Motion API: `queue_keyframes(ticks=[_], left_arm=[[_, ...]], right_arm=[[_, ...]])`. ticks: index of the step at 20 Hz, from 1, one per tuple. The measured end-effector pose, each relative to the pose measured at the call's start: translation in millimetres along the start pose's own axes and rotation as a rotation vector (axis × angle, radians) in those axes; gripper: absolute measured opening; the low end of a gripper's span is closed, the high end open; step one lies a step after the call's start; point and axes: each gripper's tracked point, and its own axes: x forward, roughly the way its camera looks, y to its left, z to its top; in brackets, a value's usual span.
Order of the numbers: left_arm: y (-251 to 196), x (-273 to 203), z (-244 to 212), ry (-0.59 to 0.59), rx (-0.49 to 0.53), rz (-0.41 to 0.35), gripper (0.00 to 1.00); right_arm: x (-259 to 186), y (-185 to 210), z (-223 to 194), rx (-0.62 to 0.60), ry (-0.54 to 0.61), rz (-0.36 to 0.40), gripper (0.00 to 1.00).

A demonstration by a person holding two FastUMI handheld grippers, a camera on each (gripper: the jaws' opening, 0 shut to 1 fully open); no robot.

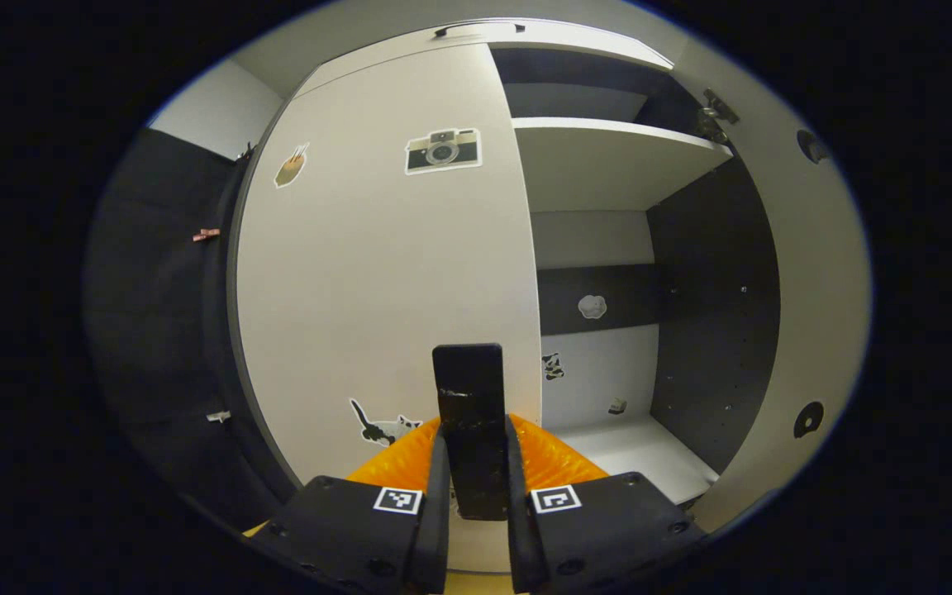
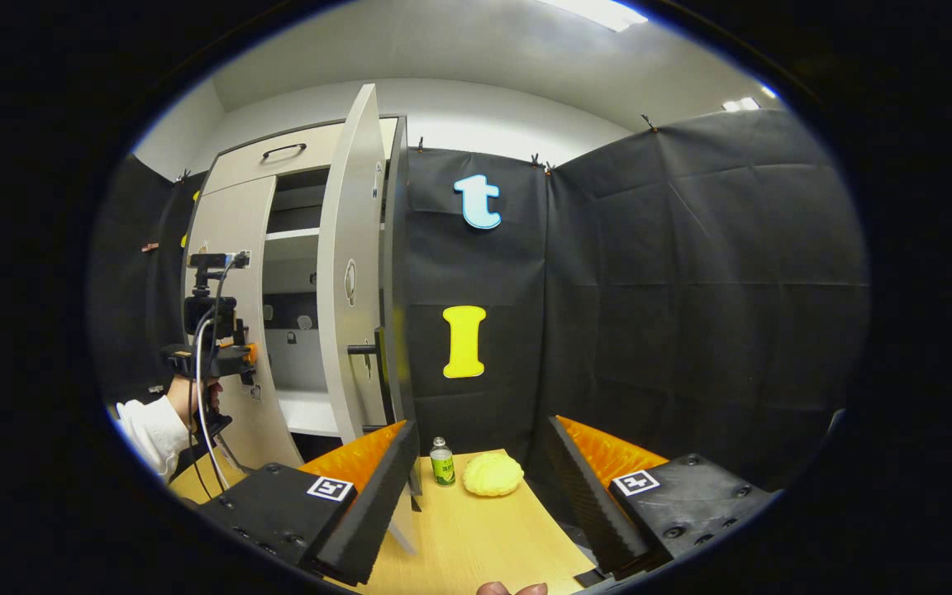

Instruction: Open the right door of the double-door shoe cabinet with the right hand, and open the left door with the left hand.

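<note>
The white shoe cabinet's left door carries a camera sticker and looks closed or nearly so. My left gripper is shut on that door's black handle, which stands upright between the fingers. The right door stands swung open, its black handle sticking out sideways. Behind it are white shelves and a dark inner wall. My right gripper hangs open over the table, to the right of the open door and apart from it. Farther off in the right gripper view, a hand holds the left gripper at the left door.
A wooden table lies under my right gripper, with a small green-labelled bottle and a yellow bumpy lump at its far end. A drawer with a black handle tops the cabinet. Black cloth walls stand behind and to the right.
</note>
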Motion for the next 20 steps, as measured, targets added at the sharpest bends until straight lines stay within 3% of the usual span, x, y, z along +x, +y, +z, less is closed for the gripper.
queue_keyframes(ticks=[3, 6, 13, 20], left_arm=[[-1.4, 0.5, -0.1, 0.009, -0.065, -0.050, 0.27], [0.9, -4.5, 0.5, 0.013, -0.063, -0.082, 0.23], [21.0, -54.2, -4.7, 0.024, -0.090, -0.168, 0.21], [59.6, -109.3, -14.1, 0.019, -0.106, -0.170, 0.19]], right_arm=[[-3.6, 8.4, -2.1, 0.004, -0.001, 0.023, 0.98], [-3.1, 16.5, -5.7, -0.008, 0.004, 0.051, 0.98], [-4.1, 30.4, -2.3, 0.010, -0.019, 0.084, 0.98], [-4.4, 69.7, 1.6, 0.001, -0.039, 0.133, 0.98]])
